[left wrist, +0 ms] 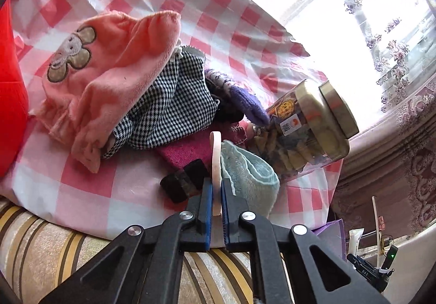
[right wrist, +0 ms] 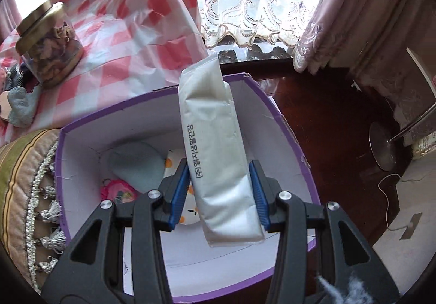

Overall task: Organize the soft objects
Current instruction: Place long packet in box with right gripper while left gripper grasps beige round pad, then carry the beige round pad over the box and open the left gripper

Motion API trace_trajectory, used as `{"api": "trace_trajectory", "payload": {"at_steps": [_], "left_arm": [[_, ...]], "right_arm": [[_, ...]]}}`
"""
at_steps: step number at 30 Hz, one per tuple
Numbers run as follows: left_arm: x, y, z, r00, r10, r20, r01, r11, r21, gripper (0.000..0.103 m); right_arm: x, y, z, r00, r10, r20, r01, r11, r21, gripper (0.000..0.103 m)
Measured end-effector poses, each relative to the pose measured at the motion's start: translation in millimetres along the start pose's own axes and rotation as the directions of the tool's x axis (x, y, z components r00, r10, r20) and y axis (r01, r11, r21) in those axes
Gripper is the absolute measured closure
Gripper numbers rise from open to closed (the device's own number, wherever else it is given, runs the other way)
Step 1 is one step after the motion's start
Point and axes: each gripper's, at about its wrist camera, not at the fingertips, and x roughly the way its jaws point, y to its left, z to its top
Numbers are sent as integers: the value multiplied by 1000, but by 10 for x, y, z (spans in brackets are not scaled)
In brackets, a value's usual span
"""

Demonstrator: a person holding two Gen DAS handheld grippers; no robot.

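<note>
My left gripper [left wrist: 217, 189] is shut on a thin flat pale-pink piece [left wrist: 215, 157], held at the near edge of a heap of soft things: a pink plush cloth with a flower patch [left wrist: 109, 78], a black-and-white checked cloth [left wrist: 169, 108], a purple glove [left wrist: 250, 105], a magenta sponge [left wrist: 188, 151] and a light-blue towel [left wrist: 250, 181]. My right gripper [right wrist: 222, 195] is shut on a long white soft packet with Korean print [right wrist: 218, 146], held above an open purple box [right wrist: 288, 124]. In the box lie a light-blue cloth [right wrist: 136, 165] and a pink item [right wrist: 117, 192].
A glass jar with a gold lid [left wrist: 313, 124] lies tilted on the red-checked cover [left wrist: 81, 195]; it also shows in the right wrist view [right wrist: 49, 45]. Two dark blocks [left wrist: 185, 181] lie by the left fingers. A striped sofa arm [right wrist: 21, 173] borders the box. Dark wood floor [right wrist: 327, 118] lies to the right.
</note>
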Motion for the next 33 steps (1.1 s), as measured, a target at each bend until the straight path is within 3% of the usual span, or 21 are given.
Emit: {"api": "trace_trajectory", "payload": {"at_steps": [6,13,16,18,22,25,29,33], "left_arm": [[-272,-19,-95,998,22,57,-22,1000,9,97],[-552,-83,-138,991,55,124,-57,998,18,97],[-666,-146,-144,985,65,159,-72,997,34,97],[-710,-202,-141,982,73,173,-82,996,45,97],[-751,-461,-144,985,36,171,-52,994,94,97],[-708,-789,-190,989,-31,143,7,986,164,97],[-487,-1310,-334,988,-147,35,134,960,247,97],[-84,-1860,-633,958,-248,-147,281,915,291,97]], "right_arm": [[324,-54,-14,997,-54,-50,52,998,-34,55],[603,-148,-27,995,-52,-90,47,998,-48,53],[661,-187,-34,995,-50,-91,47,998,-39,53],[686,-191,-42,994,-43,-97,40,998,-38,48],[587,-223,-69,997,-39,-69,37,999,-31,48],[392,-330,-68,1000,-21,-18,22,1000,21,44],[107,-499,-79,998,-27,60,21,995,94,35],[-125,-682,-100,993,-27,116,9,988,151,32]]}}
